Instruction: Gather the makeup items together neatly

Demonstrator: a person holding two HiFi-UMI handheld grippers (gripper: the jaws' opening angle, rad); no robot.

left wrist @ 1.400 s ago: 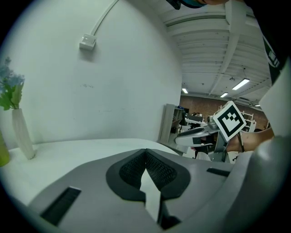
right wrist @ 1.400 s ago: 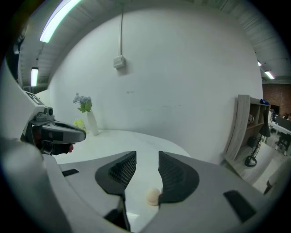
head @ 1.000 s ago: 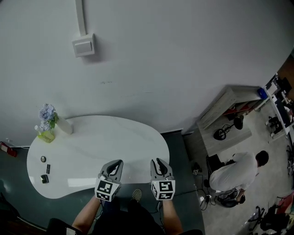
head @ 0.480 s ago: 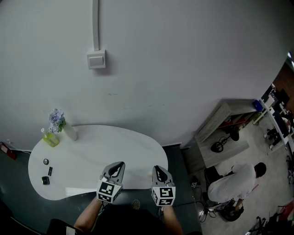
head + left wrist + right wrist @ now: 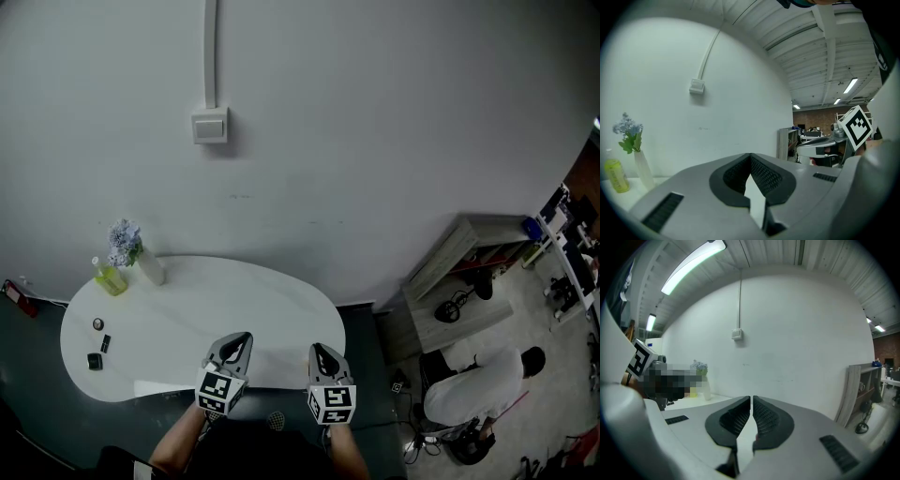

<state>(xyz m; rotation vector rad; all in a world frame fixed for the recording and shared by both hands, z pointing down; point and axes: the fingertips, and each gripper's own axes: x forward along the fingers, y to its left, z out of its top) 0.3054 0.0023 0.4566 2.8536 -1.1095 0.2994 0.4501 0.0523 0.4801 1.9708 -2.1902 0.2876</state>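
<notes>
Makeup items (image 5: 106, 343): three small dark pieces, scattered near the left end of the counter (image 5: 234, 300), lower left of frame. Left gripper (image 5: 242, 337), right gripper (image 5: 318, 348): fingers together on both, empty, lower centre, well apart from the pieces. Risk: arriving closed, the fingers could knock pieces off the edge.

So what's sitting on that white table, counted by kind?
Small dark makeup items: 3
Yellow-green bottle: 1
Vase of flowers: 1
Total: 5
</notes>
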